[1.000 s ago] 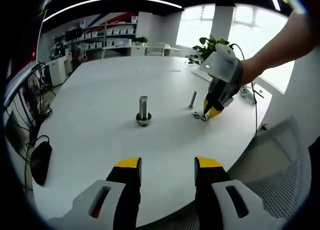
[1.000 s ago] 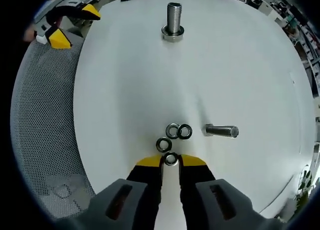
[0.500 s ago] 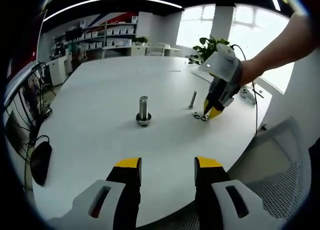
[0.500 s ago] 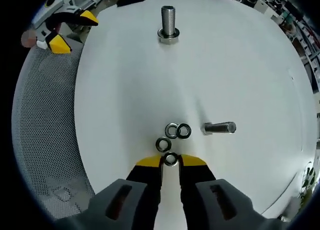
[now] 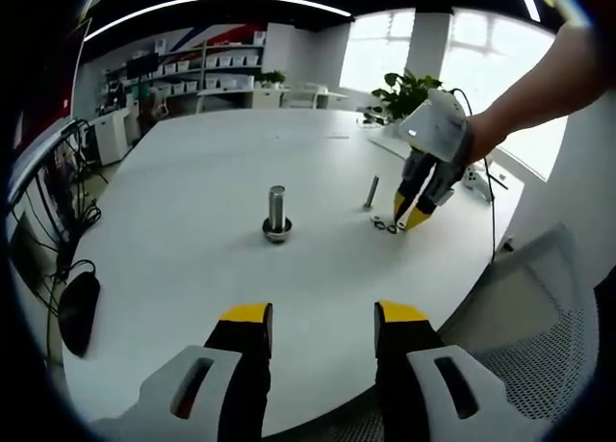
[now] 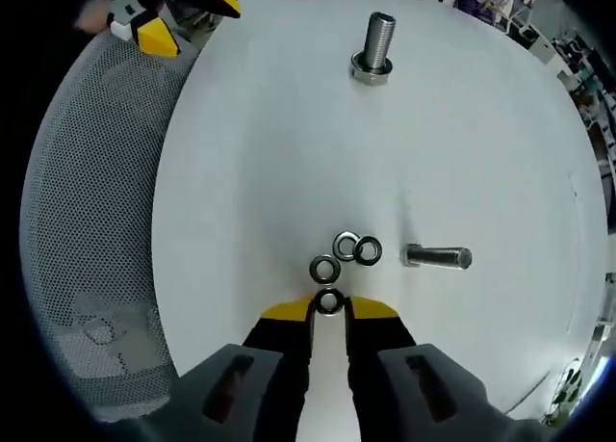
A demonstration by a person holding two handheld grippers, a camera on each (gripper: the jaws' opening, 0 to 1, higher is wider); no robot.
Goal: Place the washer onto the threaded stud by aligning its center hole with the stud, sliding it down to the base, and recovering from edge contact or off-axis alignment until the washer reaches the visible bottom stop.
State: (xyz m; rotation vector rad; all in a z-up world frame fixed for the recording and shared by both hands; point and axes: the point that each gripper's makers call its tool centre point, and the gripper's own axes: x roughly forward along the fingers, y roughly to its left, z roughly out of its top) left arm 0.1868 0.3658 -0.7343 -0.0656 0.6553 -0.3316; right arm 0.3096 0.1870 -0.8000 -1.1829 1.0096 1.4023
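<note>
We are looking down the right claw (image 6: 329, 310) at a smooth white round desk (image 6: 481, 134), and its yellow-tipped jaws are pinching a small metal washer (image 6: 329, 302) between them, nearly closed on its rim, right down at the desk surface. Just past it, toward twelve o'clock, three more shiny ring washers (image 6: 347, 254) are sitting in a tight cluster, touching one another. At three o'clock from that cluster a loose bolt (image 6: 437, 257) is lying on its side, ribbed with thread. Far up at twelve o'clock the threaded stud (image 6: 374, 47) is standing upright on its hex base, well apart from the gripped washer.

In the left gripper view, the left claw (image 5: 321, 316) is hovering over the near desk edge, jaws spread wide and holding nothing. We are seeing the stud (image 5: 276, 214) as a dull steel cylinder at the centre of the desk, and at three o'clock from it the right claw (image 5: 408, 217) is pointing down at the washers, a person's bare forearm (image 5: 539, 86) behind it. A grey mesh chair (image 5: 549, 317) is sitting at four o'clock, and a dark mouse (image 5: 77, 310) at nine.
</note>
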